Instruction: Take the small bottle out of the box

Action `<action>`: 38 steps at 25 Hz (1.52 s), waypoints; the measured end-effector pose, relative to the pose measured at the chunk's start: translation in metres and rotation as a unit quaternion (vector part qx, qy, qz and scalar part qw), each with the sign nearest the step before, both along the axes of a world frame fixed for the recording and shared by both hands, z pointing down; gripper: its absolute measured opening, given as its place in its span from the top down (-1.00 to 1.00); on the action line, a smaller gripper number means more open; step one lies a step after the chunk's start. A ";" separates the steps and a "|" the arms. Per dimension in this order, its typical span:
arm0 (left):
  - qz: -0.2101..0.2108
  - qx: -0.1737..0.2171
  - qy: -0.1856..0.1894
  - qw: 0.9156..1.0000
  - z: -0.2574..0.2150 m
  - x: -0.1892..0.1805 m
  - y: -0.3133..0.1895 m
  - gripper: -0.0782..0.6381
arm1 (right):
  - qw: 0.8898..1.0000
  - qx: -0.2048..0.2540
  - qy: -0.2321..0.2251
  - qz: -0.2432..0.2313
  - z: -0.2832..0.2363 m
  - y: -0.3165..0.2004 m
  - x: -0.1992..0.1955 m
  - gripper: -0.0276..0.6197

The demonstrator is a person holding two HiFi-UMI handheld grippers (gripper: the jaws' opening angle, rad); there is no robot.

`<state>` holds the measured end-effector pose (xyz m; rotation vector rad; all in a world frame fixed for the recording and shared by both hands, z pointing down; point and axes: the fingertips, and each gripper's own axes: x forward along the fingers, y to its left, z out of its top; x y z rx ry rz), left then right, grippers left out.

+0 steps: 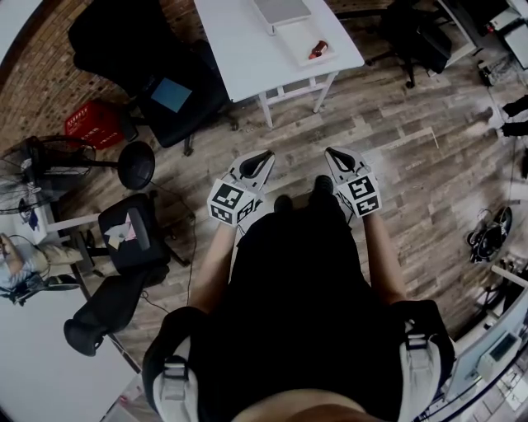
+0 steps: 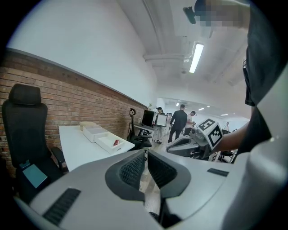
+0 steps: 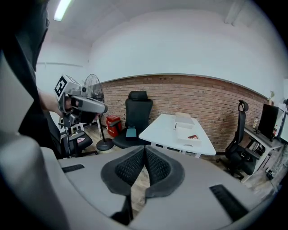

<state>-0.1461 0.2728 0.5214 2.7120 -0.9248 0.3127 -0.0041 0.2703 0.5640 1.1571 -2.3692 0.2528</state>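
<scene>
A small red bottle [image 1: 318, 50] lies in an open white box [image 1: 299, 39] on the white table [image 1: 239, 49] ahead of me. The same bottle [image 3: 192, 137] shows in the box [image 3: 185, 131] in the right gripper view, and as a red spot [image 2: 116, 143] in the left gripper view. Both grippers are held at waist height over the wooden floor, well short of the table. My left gripper [image 1: 262, 156] and my right gripper [image 1: 336, 153] are shut, pads together with nothing between them. The left gripper's jaws [image 2: 146, 153] and the right gripper's jaws [image 3: 144, 149] both point toward the table.
The box's lid [image 1: 280, 10] lies behind the box. A black office chair [image 1: 161, 78] stands left of the table, with a red basket [image 1: 92, 124] and a floor fan [image 1: 136, 165] nearby. Another chair [image 1: 417, 37] stands at the right. People [image 2: 179, 122] stand far off.
</scene>
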 end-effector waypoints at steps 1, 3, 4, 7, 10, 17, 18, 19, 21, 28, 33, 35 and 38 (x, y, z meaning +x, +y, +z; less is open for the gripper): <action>0.000 0.000 0.001 1.000 -0.001 0.004 -0.003 0.68 | 1.000 0.000 0.002 -0.001 -0.001 -0.002 0.005 0.92; 0.000 0.001 0.002 1.000 -0.004 0.013 -0.009 0.68 | 1.000 -0.007 0.005 0.002 -0.004 -0.007 0.014 0.92; 0.001 0.002 0.002 1.000 -0.005 0.017 -0.012 0.68 | 1.000 -0.009 0.001 0.004 -0.006 -0.010 0.018 0.92; 0.002 0.004 0.000 1.000 -0.009 0.032 -0.021 0.68 | 1.000 -0.001 -0.009 0.008 -0.009 -0.021 0.030 0.92; 0.001 0.002 -0.002 1.000 -0.009 0.047 -0.026 0.68 | 1.000 -0.001 -0.013 0.009 -0.007 -0.028 0.044 0.92; -0.013 0.002 -0.008 1.000 -0.013 0.076 -0.044 0.68 | 1.000 -0.004 -0.018 0.000 -0.008 -0.048 0.077 0.92; -0.016 0.002 -0.009 1.000 -0.014 0.081 -0.046 0.68 | 1.000 -0.007 -0.018 -0.002 -0.008 -0.051 0.083 0.92; -0.019 0.003 -0.008 1.000 -0.016 0.087 -0.049 0.68 | 1.000 -0.008 -0.017 -0.004 -0.008 -0.055 0.089 0.92; -0.024 0.006 -0.008 1.000 -0.019 0.095 -0.055 0.68 | 1.000 -0.006 -0.013 -0.008 -0.008 -0.064 0.101 0.92; -0.050 -0.002 -0.012 0.999 -0.014 0.114 -0.074 0.68 | 0.999 -0.010 -0.018 -0.027 -0.007 -0.093 0.122 0.92; -0.071 -0.004 -0.012 0.997 -0.013 0.130 -0.086 0.68 | 0.998 -0.015 -0.015 -0.051 0.000 -0.106 0.137 0.92; -0.077 -0.005 -0.011 0.997 -0.012 0.136 -0.090 0.68 | 0.998 -0.016 -0.014 -0.057 0.001 -0.112 0.142 0.92; -0.083 -0.009 -0.011 0.996 -0.008 0.146 -0.092 0.68 | 0.998 -0.017 -0.012 -0.065 0.002 -0.116 0.151 0.92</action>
